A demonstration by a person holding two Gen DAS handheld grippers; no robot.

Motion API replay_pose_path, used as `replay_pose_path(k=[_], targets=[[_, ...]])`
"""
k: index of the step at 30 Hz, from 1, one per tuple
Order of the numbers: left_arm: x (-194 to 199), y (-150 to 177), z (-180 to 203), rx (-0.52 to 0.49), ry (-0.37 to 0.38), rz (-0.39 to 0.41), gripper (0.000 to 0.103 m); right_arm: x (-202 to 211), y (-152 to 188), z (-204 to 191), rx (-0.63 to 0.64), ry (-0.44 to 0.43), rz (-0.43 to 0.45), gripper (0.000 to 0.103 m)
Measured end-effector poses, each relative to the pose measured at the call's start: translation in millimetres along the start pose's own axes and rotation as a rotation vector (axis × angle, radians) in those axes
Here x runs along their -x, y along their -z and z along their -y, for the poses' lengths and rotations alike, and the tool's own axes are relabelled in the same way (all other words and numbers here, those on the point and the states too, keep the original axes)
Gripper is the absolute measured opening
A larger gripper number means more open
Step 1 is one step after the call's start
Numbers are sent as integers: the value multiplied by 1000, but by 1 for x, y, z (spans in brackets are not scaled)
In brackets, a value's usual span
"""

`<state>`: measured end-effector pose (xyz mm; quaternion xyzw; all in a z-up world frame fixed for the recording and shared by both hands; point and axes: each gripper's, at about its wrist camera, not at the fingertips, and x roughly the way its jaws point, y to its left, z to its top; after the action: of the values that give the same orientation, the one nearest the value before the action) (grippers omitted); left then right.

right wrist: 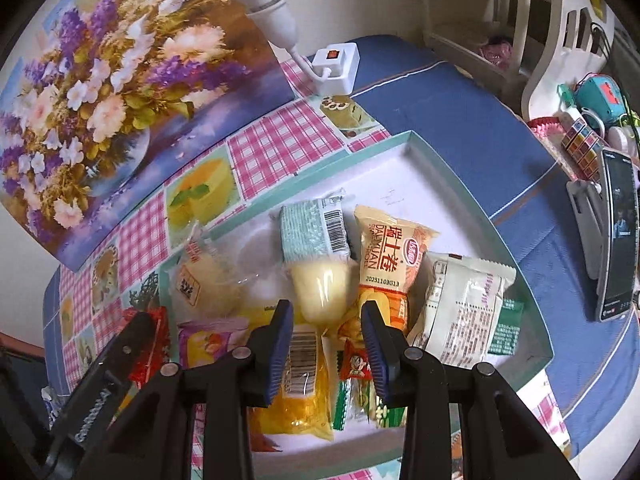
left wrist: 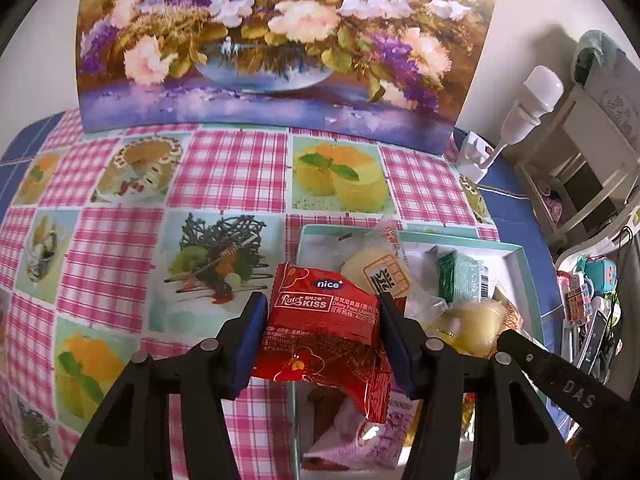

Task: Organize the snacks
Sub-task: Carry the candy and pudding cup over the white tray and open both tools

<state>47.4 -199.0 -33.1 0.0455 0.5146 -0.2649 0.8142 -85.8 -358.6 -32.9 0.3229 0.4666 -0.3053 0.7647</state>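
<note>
My left gripper (left wrist: 320, 344) is shut on a red "Rater Kiss" snack packet (left wrist: 320, 332) and holds it over the left edge of a teal-rimmed white box (left wrist: 520, 272). The box holds several snacks: a yellow cake in clear wrap (left wrist: 360, 272), a green packet (left wrist: 460, 280) and a yellow jelly cup (left wrist: 472, 324). In the right wrist view my right gripper (right wrist: 326, 344) is open above the box (right wrist: 440, 168), over a yellow jelly cup (right wrist: 320, 292), an orange roll packet (right wrist: 388, 260) and a white packet (right wrist: 464, 304). The red packet (right wrist: 154, 344) and left gripper show at left.
The box stands on a pink checked tablecloth (left wrist: 232, 168) with food pictures. A flower painting (left wrist: 280, 40) leans at the back. A white lamp with a switch base (right wrist: 336, 64) stands behind the box. A phone on a stand (right wrist: 616, 236) and toys stand at right on blue cloth.
</note>
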Motion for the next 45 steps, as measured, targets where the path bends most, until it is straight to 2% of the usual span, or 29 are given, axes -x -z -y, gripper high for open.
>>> replay_pose_path(k=[7, 23, 37, 40, 45], targets=[[-21, 4, 1, 19, 16, -44, 57, -8, -2, 5, -17, 14, -23, 37], [-22, 9, 23, -40, 63, -53, 58, -8, -3, 6, -17, 25, -27, 37], [-24, 8, 22, -32, 74, -70, 60, -7, -3, 5, -4, 29, -25, 37], [-24, 8, 21, -20, 87, -76, 70, -7, -3, 5, -5, 29, -26, 37], [-23, 7, 17, -1, 94, -80, 72, -7, -3, 5, -2, 30, -26, 37]])
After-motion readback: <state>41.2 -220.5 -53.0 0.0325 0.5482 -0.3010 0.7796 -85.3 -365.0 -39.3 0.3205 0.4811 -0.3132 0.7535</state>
